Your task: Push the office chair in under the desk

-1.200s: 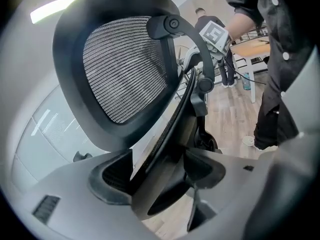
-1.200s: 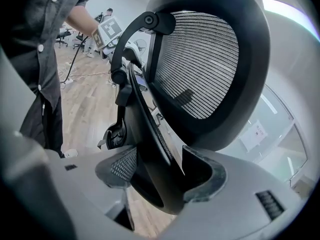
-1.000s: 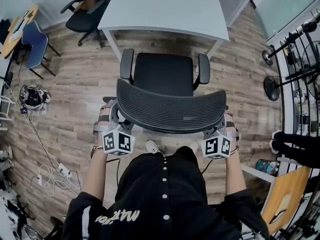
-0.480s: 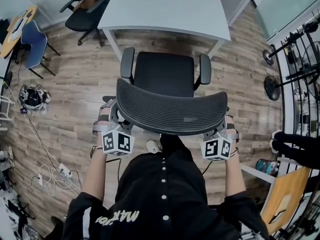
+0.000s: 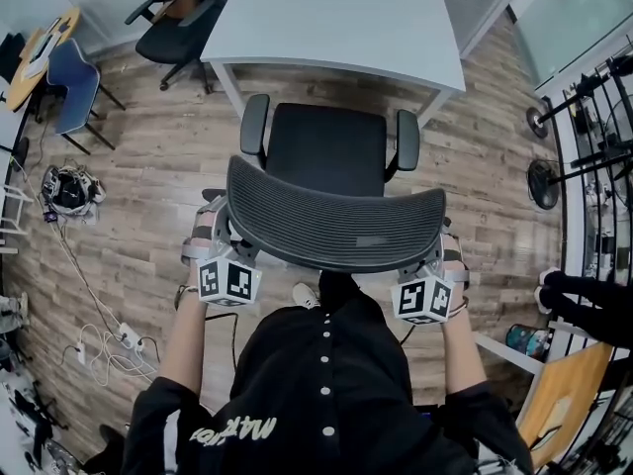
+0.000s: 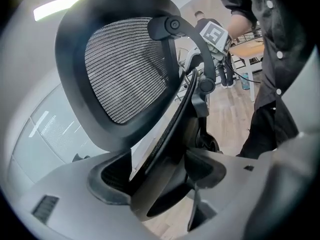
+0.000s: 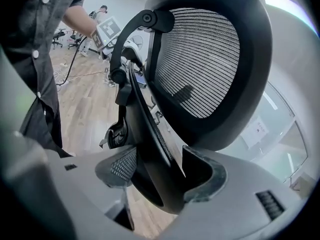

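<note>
Status: both tongs are on the office chair, one at each end of the backrest.
- Left tongs: jaws closed around the backrest's left rim. In the left gripper view the rim bar sits right between the jaws.
- Right tongs: same on the right rim, jaws wide but filled by the frame. Pad contact is hard to read through the fisheye, so I'd call it clamped, not certain how tight.

Key geometry: the chair lies straight ahead of the tongs, with the tabletop beyond it. The backrest's long axis runs left-right, roughly parallel to the tabletop's near edge. The seat front is just short of that edge with bare floor showing between them, so nothing is under yet. The chair sits about centred between the two visible tabletop legs. Neither hand is nearer, so I'd say it needs an even push forward from both or it will yaw.

Count: 1 task chair, 2 armrests, 2 tongs, 1 tabletop. Also 1 other black chair and 1 blue chair, far left and well apart.
</note>
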A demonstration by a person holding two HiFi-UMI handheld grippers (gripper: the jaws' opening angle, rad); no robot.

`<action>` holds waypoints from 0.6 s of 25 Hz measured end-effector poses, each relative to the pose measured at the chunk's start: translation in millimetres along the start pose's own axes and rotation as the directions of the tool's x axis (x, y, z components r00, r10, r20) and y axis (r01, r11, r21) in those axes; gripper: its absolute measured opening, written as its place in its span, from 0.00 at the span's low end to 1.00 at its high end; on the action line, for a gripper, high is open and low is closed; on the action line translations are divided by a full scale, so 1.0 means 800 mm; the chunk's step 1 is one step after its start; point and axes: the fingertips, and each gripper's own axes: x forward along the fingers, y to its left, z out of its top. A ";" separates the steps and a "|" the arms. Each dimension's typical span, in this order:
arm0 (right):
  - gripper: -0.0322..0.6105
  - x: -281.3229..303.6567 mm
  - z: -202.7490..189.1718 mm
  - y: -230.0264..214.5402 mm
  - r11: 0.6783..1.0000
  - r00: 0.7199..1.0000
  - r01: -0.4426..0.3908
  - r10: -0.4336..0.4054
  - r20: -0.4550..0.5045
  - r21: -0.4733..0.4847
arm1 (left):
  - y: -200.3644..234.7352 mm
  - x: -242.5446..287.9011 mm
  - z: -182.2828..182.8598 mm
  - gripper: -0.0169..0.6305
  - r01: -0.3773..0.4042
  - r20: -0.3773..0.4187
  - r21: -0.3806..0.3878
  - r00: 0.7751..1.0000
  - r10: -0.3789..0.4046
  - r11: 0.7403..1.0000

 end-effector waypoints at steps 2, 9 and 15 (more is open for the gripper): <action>0.50 0.005 0.004 -0.002 1.000 1.000 0.001 -0.001 0.004 -0.003 | 0.005 0.003 -0.004 0.56 -0.003 0.002 0.002 1.000 0.003 1.000; 0.50 0.017 0.011 -0.006 1.000 1.000 0.012 -0.012 0.010 -0.013 | 0.018 0.011 -0.011 0.56 -0.003 0.008 0.008 1.000 0.003 1.000; 0.50 0.023 0.012 -0.011 1.000 1.000 0.018 -0.017 0.013 -0.012 | 0.026 0.018 -0.011 0.57 -0.003 0.011 0.011 1.000 0.003 1.000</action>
